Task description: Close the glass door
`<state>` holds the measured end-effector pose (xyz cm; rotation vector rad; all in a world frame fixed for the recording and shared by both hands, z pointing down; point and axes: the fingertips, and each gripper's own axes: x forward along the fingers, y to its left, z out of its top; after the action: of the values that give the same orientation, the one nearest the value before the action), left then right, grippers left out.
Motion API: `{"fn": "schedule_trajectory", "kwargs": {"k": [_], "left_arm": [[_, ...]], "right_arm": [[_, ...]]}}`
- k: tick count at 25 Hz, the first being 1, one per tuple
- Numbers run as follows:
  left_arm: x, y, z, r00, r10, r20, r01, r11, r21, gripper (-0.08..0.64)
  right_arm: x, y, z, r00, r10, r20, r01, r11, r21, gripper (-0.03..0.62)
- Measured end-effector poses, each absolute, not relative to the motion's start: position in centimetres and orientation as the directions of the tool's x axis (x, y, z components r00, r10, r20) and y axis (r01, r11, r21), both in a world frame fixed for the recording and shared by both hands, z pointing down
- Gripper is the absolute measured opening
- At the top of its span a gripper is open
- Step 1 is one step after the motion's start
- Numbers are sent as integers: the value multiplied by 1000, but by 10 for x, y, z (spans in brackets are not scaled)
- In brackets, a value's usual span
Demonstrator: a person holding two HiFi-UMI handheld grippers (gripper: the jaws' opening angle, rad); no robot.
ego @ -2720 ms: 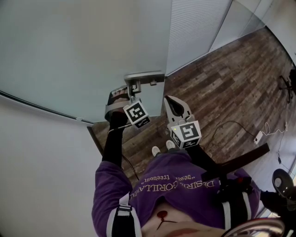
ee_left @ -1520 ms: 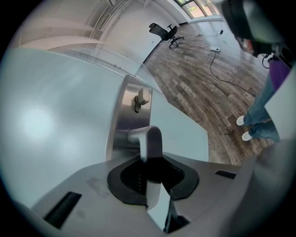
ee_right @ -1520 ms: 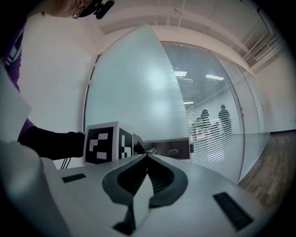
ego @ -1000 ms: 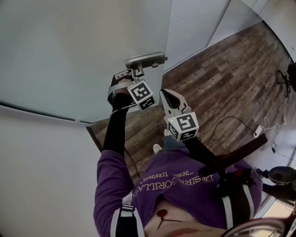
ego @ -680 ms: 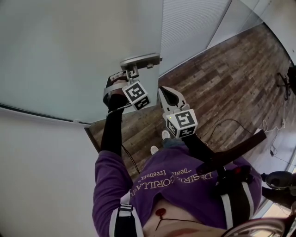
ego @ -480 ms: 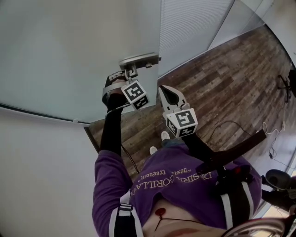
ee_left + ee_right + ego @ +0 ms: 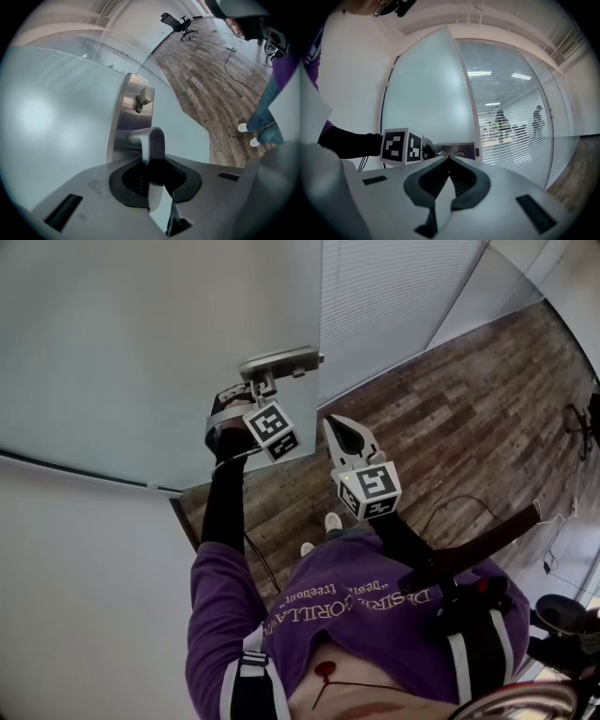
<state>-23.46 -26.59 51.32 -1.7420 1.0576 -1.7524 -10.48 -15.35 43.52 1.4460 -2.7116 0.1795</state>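
Jaws of the left gripper [image 7: 150, 161] are pressed on the door handle [image 7: 152, 138], a grey metal lever that runs down between the two dark pads. The lever comes out of a tall metal plate [image 7: 123, 112] fixed on the glass door [image 7: 51, 117]. A small lock knob [image 7: 143, 97] sits on the same plate above the lever.

In the head view the glass door is the big frosted sheet in the upper left, and the handle is at its right edge. This edge lies just beside a glass wall with blinds [image 7: 394, 296]. Whether there is a gap between them, I cannot tell. The left arm in a black sleeve [image 7: 223, 507] reaches up to the handle.

The right gripper [image 7: 449, 157] holds nothing. Its jaws are pressed together and their tips meet in one point. It hangs in the air to the right of the left gripper, near it but apart, and it does not touch the door. In its own view the marker cube [image 7: 401, 146] of the left gripper shows at the handle, and two people [image 7: 501, 123] stand far behind the blinds.

The person wears a purple shirt [image 7: 356, 606] and stands on a wooden floor [image 7: 450, 418]. A black office chair [image 7: 180, 23] stands far away on this floor.
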Motion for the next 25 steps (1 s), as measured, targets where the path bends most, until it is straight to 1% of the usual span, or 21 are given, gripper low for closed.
{"fn": "schedule_trajectory", "kwargs": {"k": [12, 19, 25], "left_arm": [[-245, -291, 513, -127, -777, 616, -225, -582, -781, 52], [-249, -309, 514, -127, -776, 618, -229, -583, -779, 52], [-251, -333, 507, -126, -777, 617, -217, -585, -781, 48]], "right_arm": [[-92, -172, 444, -565, -817, 116, -825, 560, -73, -11], [-105, -187, 443, -572, -812, 117, -820, 569, -62, -11], [-120, -217, 430, -547, -829, 118, -837, 543, -69, -11]]}}
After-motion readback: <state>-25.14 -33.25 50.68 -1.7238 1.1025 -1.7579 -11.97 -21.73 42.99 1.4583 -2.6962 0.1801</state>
